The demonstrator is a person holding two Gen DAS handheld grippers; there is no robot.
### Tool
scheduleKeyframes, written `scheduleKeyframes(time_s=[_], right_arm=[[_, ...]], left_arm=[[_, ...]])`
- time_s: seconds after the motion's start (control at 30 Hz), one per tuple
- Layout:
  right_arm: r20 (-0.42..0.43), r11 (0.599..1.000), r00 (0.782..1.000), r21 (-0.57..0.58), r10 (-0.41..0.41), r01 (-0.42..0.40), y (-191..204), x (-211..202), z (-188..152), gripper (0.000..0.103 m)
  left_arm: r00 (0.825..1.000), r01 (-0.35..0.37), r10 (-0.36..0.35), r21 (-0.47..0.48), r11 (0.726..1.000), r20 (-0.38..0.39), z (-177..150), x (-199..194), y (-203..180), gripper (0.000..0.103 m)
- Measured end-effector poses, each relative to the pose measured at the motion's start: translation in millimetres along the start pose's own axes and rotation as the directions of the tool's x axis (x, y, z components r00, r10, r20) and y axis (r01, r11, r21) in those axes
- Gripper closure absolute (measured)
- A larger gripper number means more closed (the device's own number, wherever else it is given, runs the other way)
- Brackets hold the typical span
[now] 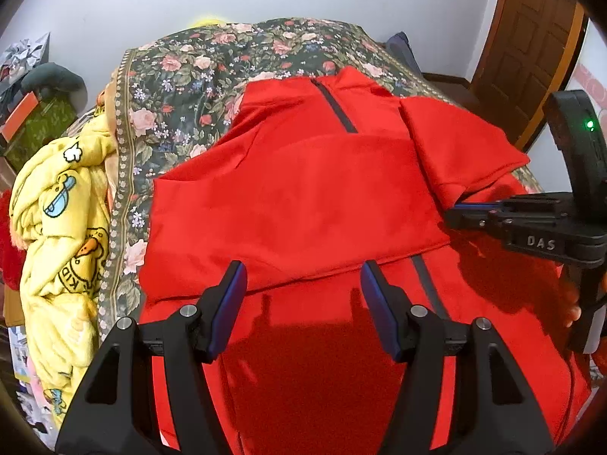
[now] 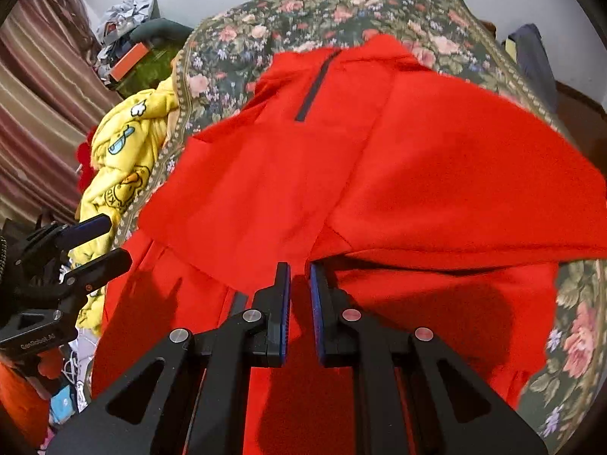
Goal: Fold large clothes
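A large red zip-neck top (image 1: 303, 189) lies spread on a floral bedspread (image 1: 189, 76), collar at the far end; it fills the right wrist view (image 2: 417, 174) too. Both sleeves are folded in over the chest. My left gripper (image 1: 303, 284) is open and empty, hovering over the near edge of the left folded sleeve. My right gripper (image 2: 299, 284) has its jaws nearly together with a narrow gap, at the cuff of the right folded sleeve; nothing shows clamped between them. It shows at the right of the left wrist view (image 1: 455, 208), fingertips beside the sleeve edge.
A yellow cartoon-print blanket (image 1: 60, 235) is heaped off the bed's left side. A cluttered stand with boxes (image 1: 30, 106) is at far left, striped curtains (image 2: 34, 94) beyond. A wooden door (image 1: 531, 49) stands at far right.
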State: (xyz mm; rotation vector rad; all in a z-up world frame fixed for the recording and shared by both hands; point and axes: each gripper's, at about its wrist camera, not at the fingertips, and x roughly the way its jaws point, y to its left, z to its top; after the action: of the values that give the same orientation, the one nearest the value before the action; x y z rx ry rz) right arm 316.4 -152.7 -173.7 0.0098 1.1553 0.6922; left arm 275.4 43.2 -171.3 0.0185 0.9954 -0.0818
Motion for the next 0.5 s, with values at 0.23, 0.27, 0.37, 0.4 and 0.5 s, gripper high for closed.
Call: scheduleKeyframes(time_s=[0.23, 0.27, 0.37, 0.4, 0.5], right_arm=[[0.011, 1.000, 1.000, -0.029, 0.012, -0.012, -4.0, -40.5, -9.5, 0.092], [0.035, 0.999, 0.999, -0.034, -0.018, 0.019, -7.4, -48.7, -10.9, 0.090], [0.121, 0.993, 0.986, -0.019, -0.112, 0.115, -22.1, -74.8, -21.5, 0.075], [0.151, 0.990, 0.979, -0.004, -0.137, 0.140, -28.6, -83.1, -25.7, 0.069], [0.206, 0.978, 0.957, 0.067, -0.206, 0.196, -52.6, -104.3, -38.1, 0.062]], left_arm=[[0.999, 0.020, -0.021, 0.045, 0.999, 0.025, 16.6, -4.7, -21.6, 0.042], [0.999, 0.025, -0.026, 0.058, 0.998, 0.032, 21.8, -5.3, -28.0, 0.042], [0.998, 0.037, -0.043, 0.112, 0.993, 0.054, 37.8, -6.5, -54.1, 0.042], [0.997, 0.042, -0.051, 0.141, 0.989, 0.062, 44.2, -6.1, -66.8, 0.042], [0.993, 0.079, -0.095, 0.218, 0.973, 0.066, 58.5, -1.5, -101.1, 0.042]])
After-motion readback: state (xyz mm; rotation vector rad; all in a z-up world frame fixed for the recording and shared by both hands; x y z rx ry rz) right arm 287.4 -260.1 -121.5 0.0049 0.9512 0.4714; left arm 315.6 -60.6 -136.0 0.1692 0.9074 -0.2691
